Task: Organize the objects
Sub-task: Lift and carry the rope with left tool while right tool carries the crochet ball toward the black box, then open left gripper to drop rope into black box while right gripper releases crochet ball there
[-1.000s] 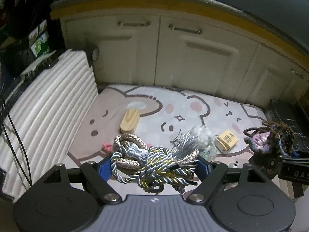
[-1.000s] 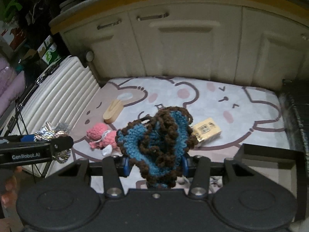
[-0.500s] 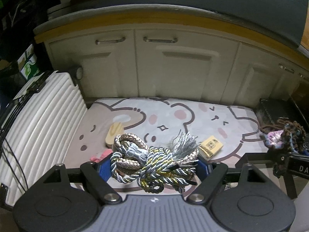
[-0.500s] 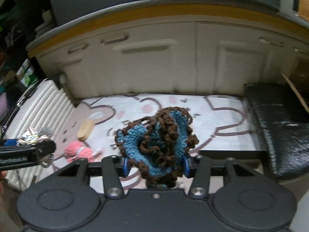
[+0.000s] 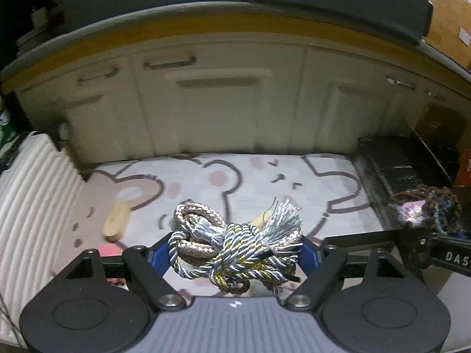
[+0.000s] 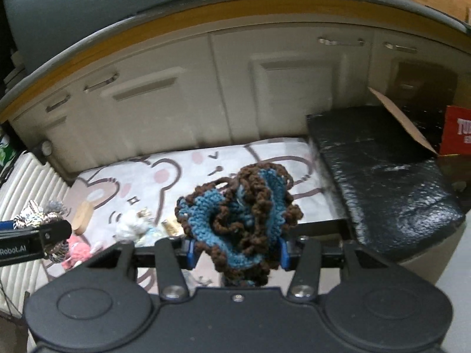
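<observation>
Both views swung right | pink toy [image 5: 109,249] half-hidden | mat [image 5: 206,176] blurred

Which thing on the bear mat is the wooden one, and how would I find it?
Look at the bear mat on the floor in front of the cream cupboards. Near its left side, beside the ribbed white case, lies the wooden block. It is the only smooth, pale, oblong piece; the pink toy and white fluffy toy nearby are soft.

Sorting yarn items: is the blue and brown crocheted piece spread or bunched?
Bunched: the blue and brown crocheted piece sits crumpled into ruffled folds, clamped in the right gripper.
</observation>
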`<state>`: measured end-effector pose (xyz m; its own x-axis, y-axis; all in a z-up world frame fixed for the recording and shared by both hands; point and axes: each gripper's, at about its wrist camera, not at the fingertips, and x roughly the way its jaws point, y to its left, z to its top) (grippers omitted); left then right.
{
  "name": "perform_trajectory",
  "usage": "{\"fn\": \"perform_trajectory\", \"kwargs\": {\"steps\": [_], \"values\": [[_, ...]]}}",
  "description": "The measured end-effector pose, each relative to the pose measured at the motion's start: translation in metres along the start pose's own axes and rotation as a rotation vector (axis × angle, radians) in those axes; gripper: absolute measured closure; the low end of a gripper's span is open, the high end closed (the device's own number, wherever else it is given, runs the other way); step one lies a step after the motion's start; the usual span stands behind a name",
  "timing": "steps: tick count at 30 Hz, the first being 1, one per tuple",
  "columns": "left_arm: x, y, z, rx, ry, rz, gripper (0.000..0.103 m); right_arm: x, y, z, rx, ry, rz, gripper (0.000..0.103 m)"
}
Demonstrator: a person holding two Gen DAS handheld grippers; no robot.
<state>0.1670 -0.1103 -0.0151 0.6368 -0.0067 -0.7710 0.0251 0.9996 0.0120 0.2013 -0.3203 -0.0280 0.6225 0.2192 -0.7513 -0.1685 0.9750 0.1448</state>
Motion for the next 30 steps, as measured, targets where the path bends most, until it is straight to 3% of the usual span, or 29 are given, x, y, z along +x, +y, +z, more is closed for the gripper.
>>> {"fn": "perform_trajectory", "kwargs": {"steps": [12, 22, 30], "values": [[0.043, -0.06, -0.001, 0.022, 0.038, -0.123, 0.02, 0.023, -0.041, 0.002, 0.038, 0.033, -0.058, 0.053], [0.088, -0.087, -0.01, -0.034, 0.159, -0.264, 0.021, 0.057, -0.066, -0.007, 0.065, 0.123, -0.122, 0.053], [0.113, -0.109, -0.015, -0.054, 0.207, -0.318, 0.021, 0.071, -0.087, -0.013, 0.125, 0.165, -0.141, 0.053]]}}
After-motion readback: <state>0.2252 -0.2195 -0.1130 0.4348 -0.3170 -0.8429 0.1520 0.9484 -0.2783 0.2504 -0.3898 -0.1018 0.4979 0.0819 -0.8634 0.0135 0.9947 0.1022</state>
